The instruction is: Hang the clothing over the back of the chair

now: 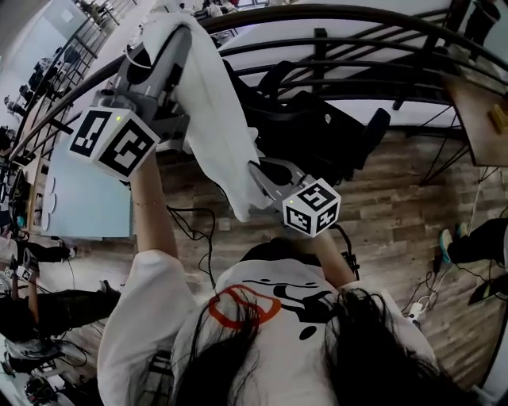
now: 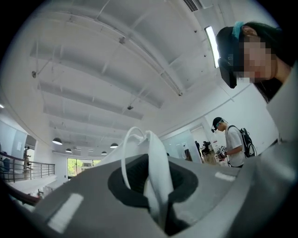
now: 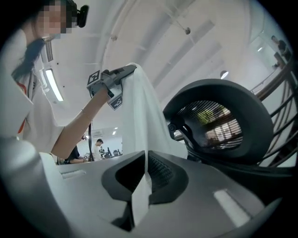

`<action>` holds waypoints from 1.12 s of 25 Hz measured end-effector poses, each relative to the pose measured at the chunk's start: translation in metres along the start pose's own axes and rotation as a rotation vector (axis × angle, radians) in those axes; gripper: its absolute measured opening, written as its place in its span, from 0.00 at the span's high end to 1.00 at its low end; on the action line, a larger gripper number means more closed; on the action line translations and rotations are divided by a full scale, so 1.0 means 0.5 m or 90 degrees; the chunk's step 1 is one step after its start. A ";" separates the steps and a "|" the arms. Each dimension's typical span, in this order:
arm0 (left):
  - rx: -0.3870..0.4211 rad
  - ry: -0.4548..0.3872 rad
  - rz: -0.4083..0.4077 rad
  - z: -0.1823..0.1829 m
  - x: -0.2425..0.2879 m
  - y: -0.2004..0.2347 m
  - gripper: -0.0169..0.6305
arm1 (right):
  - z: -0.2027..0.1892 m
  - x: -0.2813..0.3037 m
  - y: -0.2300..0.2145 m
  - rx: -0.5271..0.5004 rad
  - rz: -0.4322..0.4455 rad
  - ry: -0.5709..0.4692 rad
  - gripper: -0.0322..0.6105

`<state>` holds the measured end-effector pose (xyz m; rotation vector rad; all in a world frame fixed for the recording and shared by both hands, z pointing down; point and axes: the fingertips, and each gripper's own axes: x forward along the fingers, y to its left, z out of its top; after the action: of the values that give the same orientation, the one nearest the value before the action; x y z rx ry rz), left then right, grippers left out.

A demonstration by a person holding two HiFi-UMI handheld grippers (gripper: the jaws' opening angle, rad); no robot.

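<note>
A white garment (image 1: pixel 210 111) hangs stretched between my two grippers in front of the black office chair (image 1: pixel 317 131). My left gripper (image 1: pixel 169 36) is held high at the upper left, shut on the garment's top edge, and a fold of white cloth (image 2: pixel 156 176) is pinched between its jaws (image 2: pixel 153 174). Lower and nearer to me, my right gripper (image 1: pixel 258 173) is shut on the garment's lower edge. In the right gripper view the cloth (image 3: pixel 139 116) rises from the jaws (image 3: pixel 143 183) up to the left gripper (image 3: pixel 116 76), with the chair's mesh headrest (image 3: pixel 219 125) just to the right.
A curved dark railing (image 1: pixel 357 24) runs behind the chair. A light blue table (image 1: pixel 83 202) stands at the left and a wooden desk corner (image 1: pixel 484 119) at the right. Cables (image 1: pixel 194 230) lie on the wood floor. Other people stand in the background (image 2: pixel 233 144).
</note>
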<state>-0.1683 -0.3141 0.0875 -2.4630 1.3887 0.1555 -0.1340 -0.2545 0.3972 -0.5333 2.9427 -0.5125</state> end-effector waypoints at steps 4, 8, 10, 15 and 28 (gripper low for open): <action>0.013 0.004 -0.041 -0.022 0.065 0.011 0.76 | 0.010 -0.014 -0.028 0.007 -0.033 -0.025 0.90; 0.000 0.036 -0.064 -0.062 0.129 0.029 0.76 | 0.021 -0.043 -0.049 0.029 -0.050 -0.051 0.90; -0.002 0.060 -0.074 -0.089 0.168 0.035 0.76 | 0.024 -0.059 -0.061 0.031 -0.060 -0.060 0.90; -0.009 0.140 -0.107 -0.182 0.268 0.041 0.76 | 0.031 -0.085 -0.087 0.019 -0.092 -0.056 0.91; -0.034 0.378 -0.187 -0.443 0.347 0.031 0.76 | 0.006 -0.065 -0.073 -0.006 -0.094 0.003 0.33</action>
<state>-0.1031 -0.5335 0.2515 -2.8519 1.1937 -0.6591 -0.0916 -0.2760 0.4085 -0.7552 2.9265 -0.5148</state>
